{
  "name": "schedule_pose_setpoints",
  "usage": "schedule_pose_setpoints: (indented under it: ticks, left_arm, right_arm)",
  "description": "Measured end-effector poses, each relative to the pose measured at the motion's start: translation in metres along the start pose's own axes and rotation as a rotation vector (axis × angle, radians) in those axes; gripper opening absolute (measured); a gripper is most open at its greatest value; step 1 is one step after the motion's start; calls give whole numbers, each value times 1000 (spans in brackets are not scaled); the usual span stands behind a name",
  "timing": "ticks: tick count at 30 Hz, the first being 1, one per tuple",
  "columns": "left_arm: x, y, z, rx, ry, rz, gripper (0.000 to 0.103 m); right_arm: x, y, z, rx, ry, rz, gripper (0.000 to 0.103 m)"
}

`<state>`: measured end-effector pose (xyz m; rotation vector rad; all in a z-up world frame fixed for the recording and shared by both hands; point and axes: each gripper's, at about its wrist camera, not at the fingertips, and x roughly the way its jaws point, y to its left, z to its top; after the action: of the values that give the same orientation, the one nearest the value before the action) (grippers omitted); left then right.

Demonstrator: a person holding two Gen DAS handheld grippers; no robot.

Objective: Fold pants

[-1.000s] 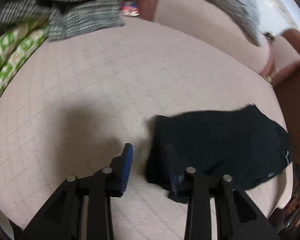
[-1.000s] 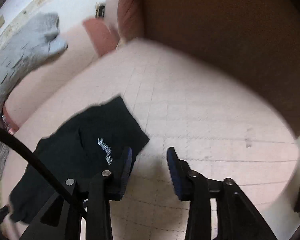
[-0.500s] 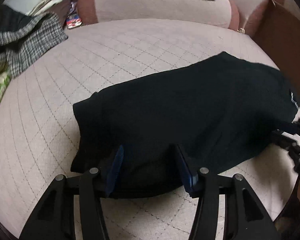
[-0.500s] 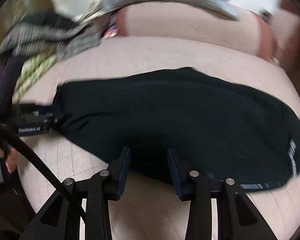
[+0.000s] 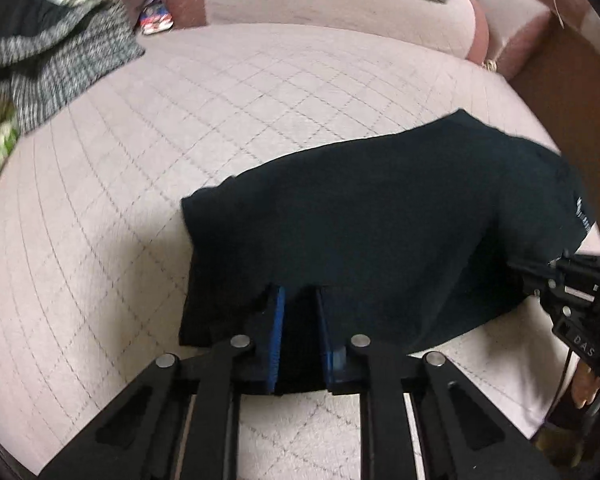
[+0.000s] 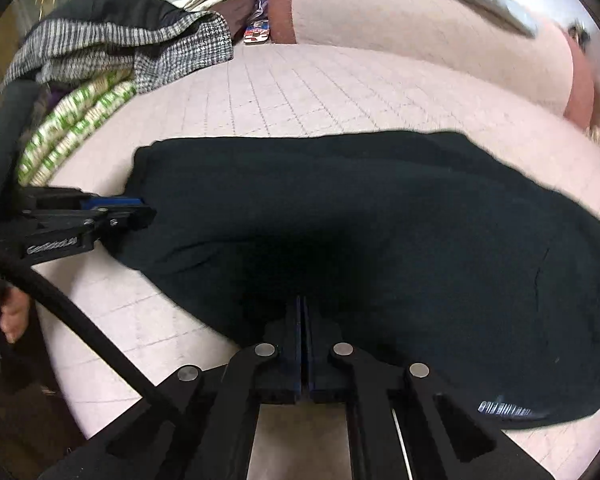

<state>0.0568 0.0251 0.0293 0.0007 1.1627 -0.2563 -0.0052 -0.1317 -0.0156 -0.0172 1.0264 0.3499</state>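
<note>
The black pants [image 6: 380, 232] lie spread across the quilted pink bed [image 5: 180, 128], a white print near one end (too blurred to read). The left claw [image 5: 300, 308] has its blue pads closed on a bunched fold at the near edge of the pants, and the right claw [image 6: 302, 316] is clamped shut on the same near edge further along. A checked grey garment [image 6: 148, 56] is heaped at the far corner.

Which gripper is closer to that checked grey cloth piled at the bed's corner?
Left. The left gripper bites the black pants' end toward the checked cloth; the right gripper pinches their near edge further along, away from it.
</note>
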Motion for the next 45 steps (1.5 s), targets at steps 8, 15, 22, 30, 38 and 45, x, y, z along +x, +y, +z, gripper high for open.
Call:
schedule_pose_setpoints:
  ticks: [8, 15, 22, 30, 38, 45]
  left_arm:
    - [-18, 7, -18, -21, -16, -29, 17]
    - [-35, 43, -29, -187, -88, -55, 26]
    - [-20, 84, -34, -412, -162, -155, 43]
    - [-12, 98, -46, -446, -263, -299, 50]
    - [-29, 121, -51, -497, -308, -253, 51]
    - [-28, 128, -50, -505, -294, -254, 51]
  right_arm:
    - [-23, -18, -39, 49, 64, 83, 2]
    - [-44, 6, -19, -10, 38, 55, 12]
    - [-13, 26, 14, 54, 30, 101, 34]
    - [8, 36, 39, 95, 131, 74, 39]
    - [57, 88, 138, 160, 228, 284, 50]
    - [122, 125, 185, 119, 360, 130, 60]
